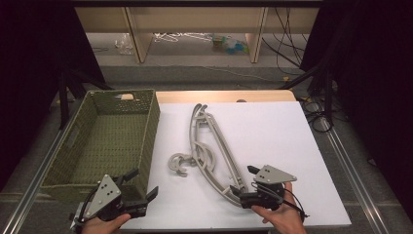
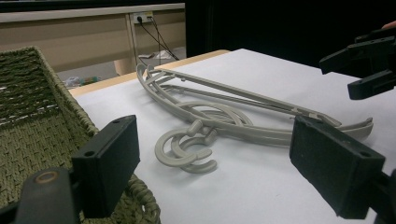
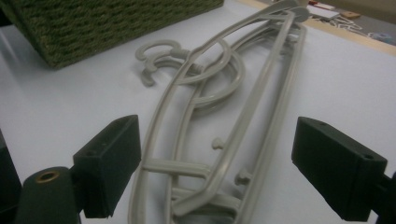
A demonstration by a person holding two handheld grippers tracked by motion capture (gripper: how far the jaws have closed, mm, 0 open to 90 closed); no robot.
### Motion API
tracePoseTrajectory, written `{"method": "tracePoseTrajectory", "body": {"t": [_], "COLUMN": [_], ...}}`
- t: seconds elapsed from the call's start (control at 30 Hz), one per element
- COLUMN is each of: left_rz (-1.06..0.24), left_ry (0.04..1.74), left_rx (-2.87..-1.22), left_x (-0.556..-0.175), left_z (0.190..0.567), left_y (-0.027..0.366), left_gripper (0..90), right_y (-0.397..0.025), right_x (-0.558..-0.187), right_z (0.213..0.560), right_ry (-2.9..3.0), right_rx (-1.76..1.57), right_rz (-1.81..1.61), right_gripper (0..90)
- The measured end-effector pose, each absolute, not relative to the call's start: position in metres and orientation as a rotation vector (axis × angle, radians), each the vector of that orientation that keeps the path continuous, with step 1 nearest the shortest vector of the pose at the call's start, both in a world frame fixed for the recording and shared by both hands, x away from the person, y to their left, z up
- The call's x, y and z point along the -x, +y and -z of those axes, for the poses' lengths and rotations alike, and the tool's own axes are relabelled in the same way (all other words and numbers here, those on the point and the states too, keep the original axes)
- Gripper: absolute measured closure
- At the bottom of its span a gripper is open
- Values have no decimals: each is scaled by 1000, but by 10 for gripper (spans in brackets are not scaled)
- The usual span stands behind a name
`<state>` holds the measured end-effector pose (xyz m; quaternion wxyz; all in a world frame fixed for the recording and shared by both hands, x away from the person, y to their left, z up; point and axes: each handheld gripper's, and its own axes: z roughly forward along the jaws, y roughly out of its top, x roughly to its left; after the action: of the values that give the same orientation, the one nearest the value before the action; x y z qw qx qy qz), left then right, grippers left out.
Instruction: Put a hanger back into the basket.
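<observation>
Open right gripper (image 1: 246,183) straddles the hangers (image 1: 214,146), seemingly clear of the basket (image 1: 146,141).

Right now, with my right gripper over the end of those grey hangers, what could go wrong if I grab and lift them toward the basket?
1. The grey plastic hangers lie stacked with hooks interlocked; the open right gripper straddles several bars at one end, so it may pinch just one and drag or drop the other.
2. Held by an end, the long hangers could swing and catch the woven basket rim.
3. The left gripper sits close to the basket corner and may bump it.
</observation>
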<state>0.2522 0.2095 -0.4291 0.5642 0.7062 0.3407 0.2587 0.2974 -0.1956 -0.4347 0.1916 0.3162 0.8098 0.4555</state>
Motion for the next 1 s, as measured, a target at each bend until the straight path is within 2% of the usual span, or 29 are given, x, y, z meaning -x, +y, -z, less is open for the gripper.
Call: {"method": "tracePoseTrajectory", "body": {"t": [0.27,0.5,0.63,0.7,0.73,0.8,1.0], "left_rz": [-605,-610,-610,-610,-611,-610,-608], "left_ry": [801,800,798,797,796,798,793], "left_rx": [-1660,-1675,-1676,-1677,-1678,-1676,-1681], "left_x": [-253,-253,-253,-253,-253,-253,-253], "left_z": [430,430,430,430,430,430,430], "left_y": [209,208,208,208,208,208,208], "left_gripper": [158,159,159,159,159,159,159], "right_y": [-158,-134,-116,-113,-107,-102,-91], "right_x": [-306,-317,-326,-328,-331,-336,-345], "right_z": [436,439,442,444,446,448,452], "right_ry": [2383,2453,2533,2544,2573,2595,2647], "right_rx": [-801,-773,-715,-720,-728,-739,-802], "right_rz": [-1139,-1009,-951,-949,-946,-950,-892], "right_gripper": [171,223,355,359,402,432,465]}}
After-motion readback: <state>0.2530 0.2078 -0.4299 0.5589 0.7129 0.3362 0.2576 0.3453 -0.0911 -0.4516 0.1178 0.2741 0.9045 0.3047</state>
